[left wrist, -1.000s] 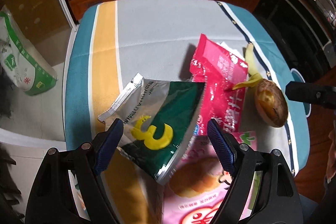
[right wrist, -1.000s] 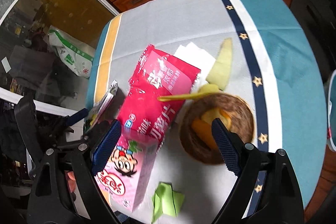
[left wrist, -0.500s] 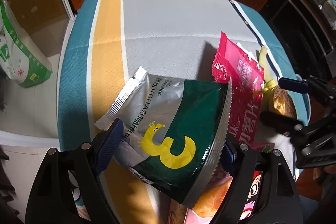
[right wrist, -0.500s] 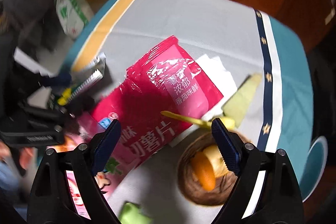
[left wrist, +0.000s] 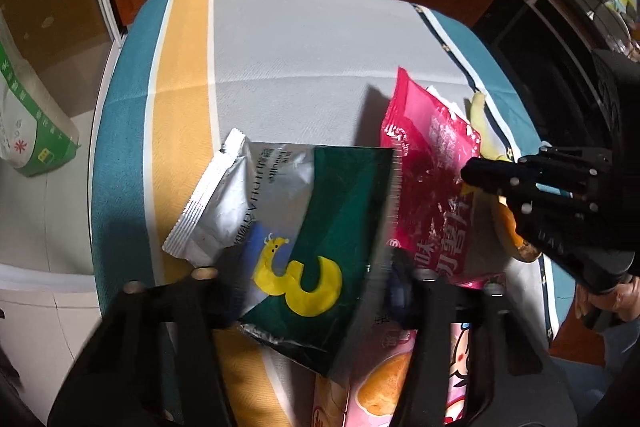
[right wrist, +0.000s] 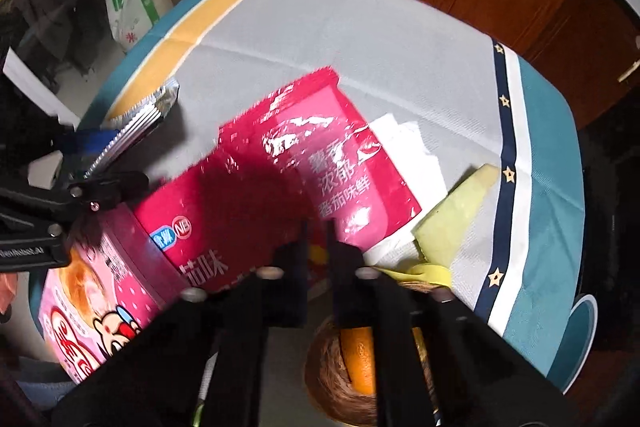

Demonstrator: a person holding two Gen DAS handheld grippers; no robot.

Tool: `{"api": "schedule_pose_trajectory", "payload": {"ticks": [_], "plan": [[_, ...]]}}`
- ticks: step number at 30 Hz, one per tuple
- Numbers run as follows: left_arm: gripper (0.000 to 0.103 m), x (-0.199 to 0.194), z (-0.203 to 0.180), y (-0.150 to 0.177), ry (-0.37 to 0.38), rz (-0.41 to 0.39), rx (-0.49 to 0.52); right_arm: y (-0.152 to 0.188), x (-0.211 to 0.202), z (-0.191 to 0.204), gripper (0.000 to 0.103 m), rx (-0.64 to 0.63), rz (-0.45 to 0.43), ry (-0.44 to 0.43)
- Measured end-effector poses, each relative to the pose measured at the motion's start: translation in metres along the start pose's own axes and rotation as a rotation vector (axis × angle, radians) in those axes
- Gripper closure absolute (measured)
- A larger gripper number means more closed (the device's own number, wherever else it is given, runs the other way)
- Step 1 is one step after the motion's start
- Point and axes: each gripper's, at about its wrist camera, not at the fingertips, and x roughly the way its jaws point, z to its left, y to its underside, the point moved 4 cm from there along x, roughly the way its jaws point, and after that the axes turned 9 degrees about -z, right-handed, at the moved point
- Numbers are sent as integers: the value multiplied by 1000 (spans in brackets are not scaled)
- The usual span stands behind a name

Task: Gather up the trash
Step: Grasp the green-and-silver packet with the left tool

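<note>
**Both claws close on wrappers**

Since a second ago both claws have come down over the litter and their jaws have just been closing. Left claw (left wrist: 312,279) now pinches the green and silver wrapper (left wrist: 320,211) from both sides, its lower part caught between the pads while the silver end sticks out over the yellow stripe of the tabletop (left wrist: 288,39). Right claw (right wrist: 318,259) has its jaws drawn almost together on the near edge of the red chip bag (right wrist: 280,183) (a thin strip of red shows in the slit between them). That bag lies tilted across the middle of the tabletop, its lower end resting on a pink snack box (right wrist: 92,291) and its far side over a white napkin (right wrist: 416,147). Just beside the napkin lies a pale banana peel (right wrist: 456,219), and close under the right claw sits a brown husk bowl (right wrist: 344,379) with orange peel inside.
</note>
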Motion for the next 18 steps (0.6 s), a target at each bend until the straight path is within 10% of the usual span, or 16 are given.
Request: {"api": "schedule_pose_trajectory", "payload": {"ticks": [8,18], "plan": [[97,-34,-15,-8,-43,-103,65,-18,-34,-20,101,127,-133,-40],[100,-77,-45,-22,-53,-203,103,-17,-70,-45,102,306,-196,-137]]}}
